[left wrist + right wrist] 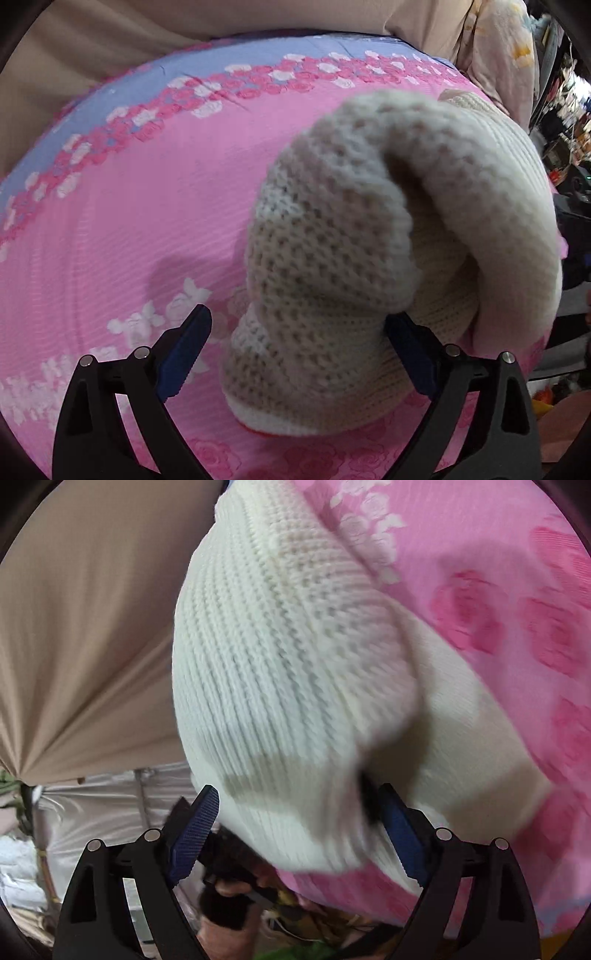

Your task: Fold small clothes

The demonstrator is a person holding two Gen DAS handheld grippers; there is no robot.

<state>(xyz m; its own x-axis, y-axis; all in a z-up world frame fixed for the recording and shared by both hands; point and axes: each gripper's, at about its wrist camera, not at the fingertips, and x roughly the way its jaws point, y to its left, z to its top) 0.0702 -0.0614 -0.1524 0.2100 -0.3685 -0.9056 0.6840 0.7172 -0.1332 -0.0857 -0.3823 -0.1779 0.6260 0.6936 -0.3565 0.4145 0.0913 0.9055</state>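
Observation:
A small cream knitted garment (369,236) lies bunched on the pink floral bedsheet (129,221). In the left wrist view one end of it, with an open-weave knit, lies between the wide-apart fingers of my left gripper (299,339). The jaws do not press on it. In the right wrist view the ribbed cream knit (277,657) fills the middle and hangs between the open fingers of my right gripper (299,827). The other handheld gripper (236,867) shows dark under the knit.
A beige curtain (81,627) hangs past the bed's far side. The sheet has a blue band with pink and white roses (258,77). Cluttered shelves (569,122) stand at the right. White plastic sheeting (92,812) lies below the curtain.

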